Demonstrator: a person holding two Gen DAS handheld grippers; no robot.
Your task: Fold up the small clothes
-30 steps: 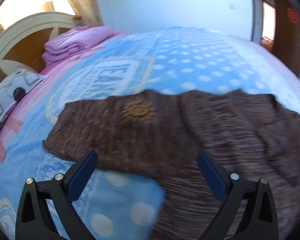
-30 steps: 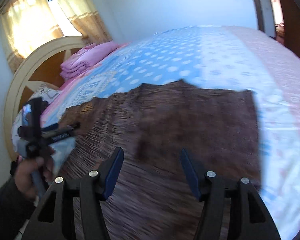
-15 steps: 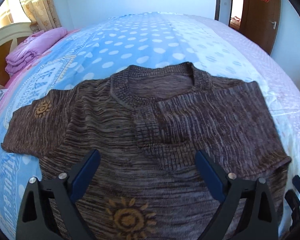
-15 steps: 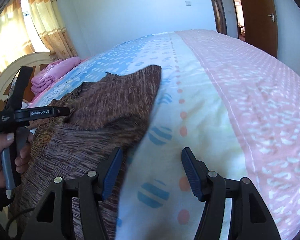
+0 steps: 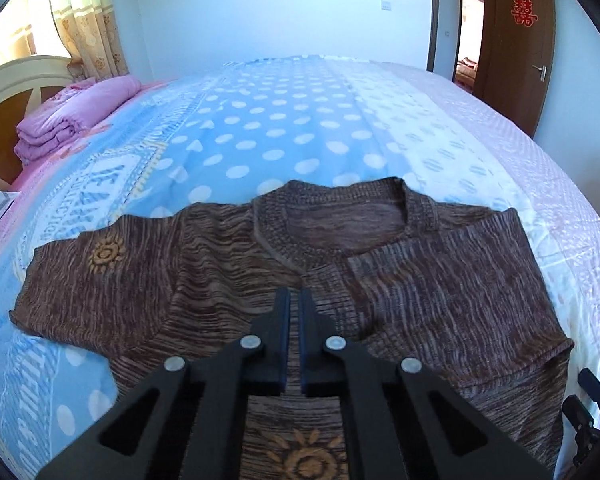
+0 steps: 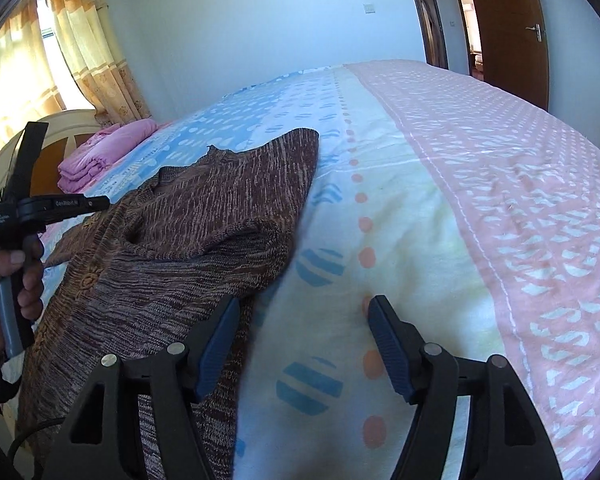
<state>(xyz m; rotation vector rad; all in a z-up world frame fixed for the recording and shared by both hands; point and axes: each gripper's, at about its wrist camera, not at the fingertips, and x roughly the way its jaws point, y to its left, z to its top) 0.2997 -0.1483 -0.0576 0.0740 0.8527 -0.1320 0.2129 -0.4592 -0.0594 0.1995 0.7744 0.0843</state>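
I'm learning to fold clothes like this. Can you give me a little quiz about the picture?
1. True or false: the left tool is wide open.
2. Which sleeve of the sweater is folded across its front? A) the one by the door side B) the one by the pink blanket
3. Fill in: the right tool hovers over the ___.

Key: 1 false; 2 A; 3 bed.
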